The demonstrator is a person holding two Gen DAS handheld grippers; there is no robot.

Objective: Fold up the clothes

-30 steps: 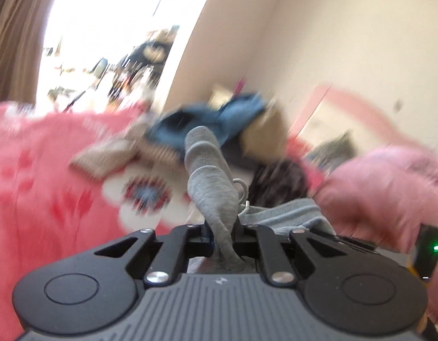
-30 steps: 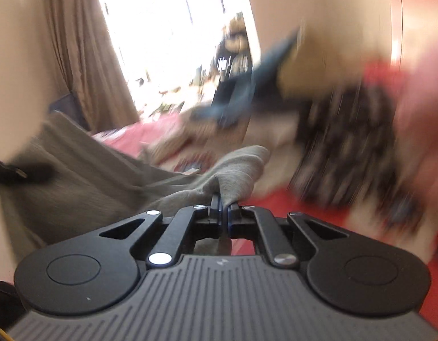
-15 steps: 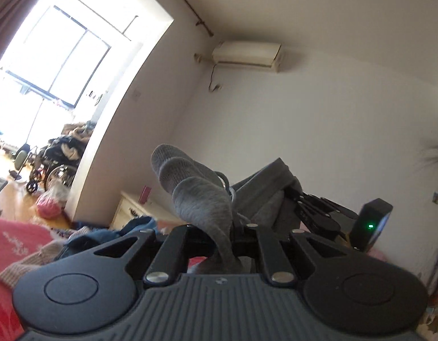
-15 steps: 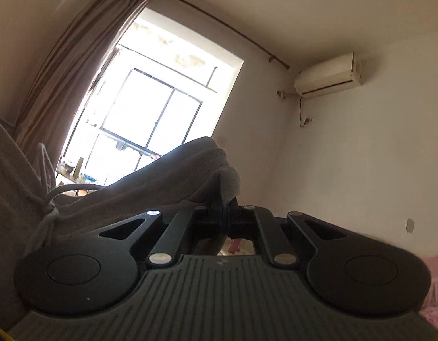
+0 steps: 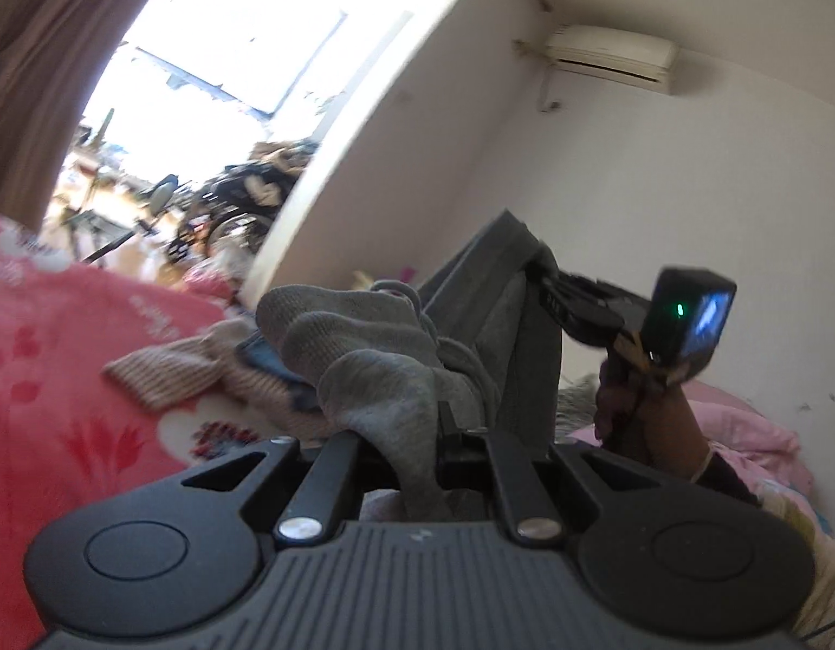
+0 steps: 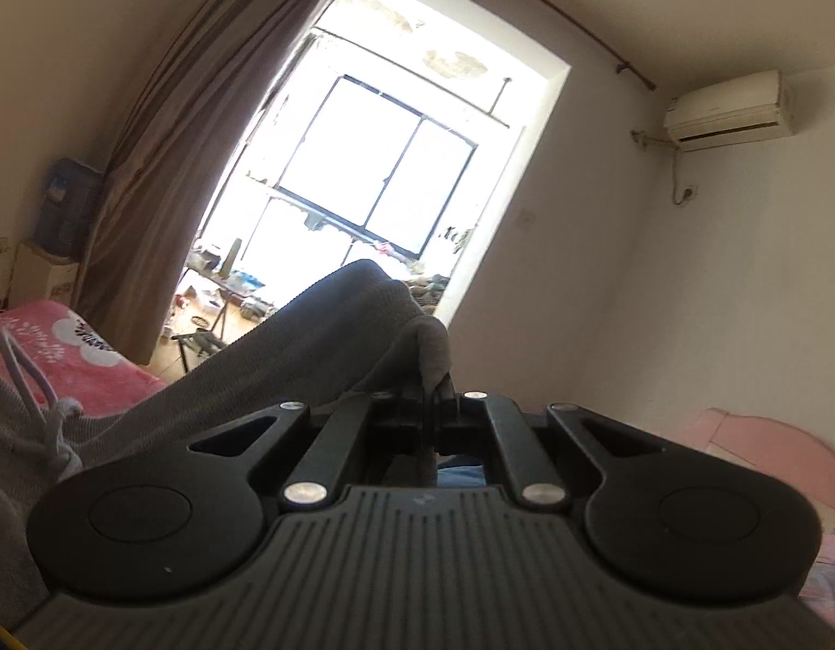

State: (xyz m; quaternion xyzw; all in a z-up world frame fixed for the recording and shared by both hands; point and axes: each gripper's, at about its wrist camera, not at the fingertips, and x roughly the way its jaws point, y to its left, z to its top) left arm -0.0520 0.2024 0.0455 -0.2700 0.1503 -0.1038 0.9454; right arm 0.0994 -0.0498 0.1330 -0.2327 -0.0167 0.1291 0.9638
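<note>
Grey garment [image 5: 395, 379]: soft knit cloth, ribbed, matt, bit fuzzy. Left gripper [image 5: 439, 433] and right gripper [image 6: 429, 422]: matt black plastic, ridged body, shiny metal rivets. Bed cover [image 5: 54, 357]: plush pink fleece, printed. Curtain [image 6: 162, 162]: heavy brown cloth. Walls: plain matt paint.

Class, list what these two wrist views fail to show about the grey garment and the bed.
- Grey garment: its lower part is cut off behind the left gripper body, left wrist view.
- Right gripper: fabric covers the jaws, right wrist view.
- Pink bedspread: pattern blurred, left wrist view.
</note>
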